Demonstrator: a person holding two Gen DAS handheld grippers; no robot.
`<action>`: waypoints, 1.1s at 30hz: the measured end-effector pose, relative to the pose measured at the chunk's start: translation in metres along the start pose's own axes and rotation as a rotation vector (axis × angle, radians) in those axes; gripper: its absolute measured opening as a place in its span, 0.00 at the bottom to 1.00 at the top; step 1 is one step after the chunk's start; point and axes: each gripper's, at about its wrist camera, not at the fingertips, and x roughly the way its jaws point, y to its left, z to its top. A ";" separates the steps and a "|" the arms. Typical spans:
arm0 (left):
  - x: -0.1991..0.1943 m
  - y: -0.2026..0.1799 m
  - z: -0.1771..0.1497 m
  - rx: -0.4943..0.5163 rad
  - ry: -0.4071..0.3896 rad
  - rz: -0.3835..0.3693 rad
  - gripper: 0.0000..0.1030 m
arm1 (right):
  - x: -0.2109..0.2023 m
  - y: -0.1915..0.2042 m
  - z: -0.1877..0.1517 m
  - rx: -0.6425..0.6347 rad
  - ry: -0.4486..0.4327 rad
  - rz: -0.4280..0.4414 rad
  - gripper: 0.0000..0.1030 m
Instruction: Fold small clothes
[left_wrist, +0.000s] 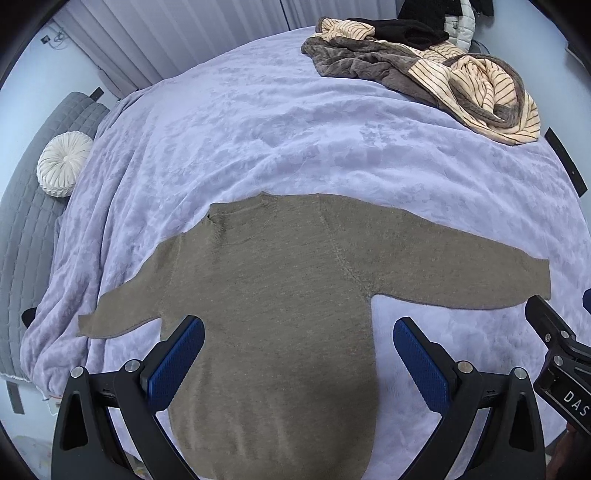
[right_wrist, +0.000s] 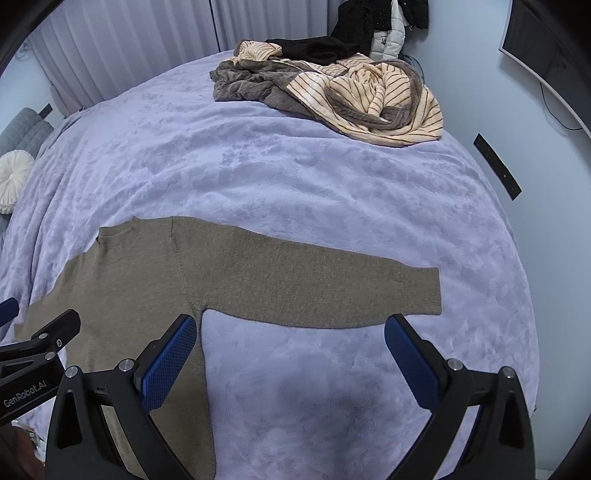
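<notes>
A brown knit sweater lies flat on the lavender blanket, neck away from me, both sleeves spread out sideways. My left gripper is open and empty, hovering over the sweater's body. My right gripper is open and empty, over the blanket just below the right sleeve, its left finger above the sweater's side edge. The right gripper's body shows at the right edge of the left wrist view. The left gripper's body shows at the left edge of the right wrist view.
A heap of clothes, striped cream, brown plush and black, lies at the bed's far right corner. A round white cushion rests on grey quilted padding on the left. Curtains hang behind the bed.
</notes>
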 end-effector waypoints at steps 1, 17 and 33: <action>0.001 -0.005 0.002 0.007 0.001 -0.001 1.00 | 0.003 -0.003 0.000 0.004 0.002 -0.002 0.99; 0.021 -0.046 0.024 0.070 0.032 0.017 1.00 | 0.057 -0.054 0.004 0.055 0.051 -0.030 0.99; 0.039 -0.036 0.018 0.076 0.099 0.063 1.00 | 0.219 -0.195 -0.022 0.338 0.212 -0.060 0.98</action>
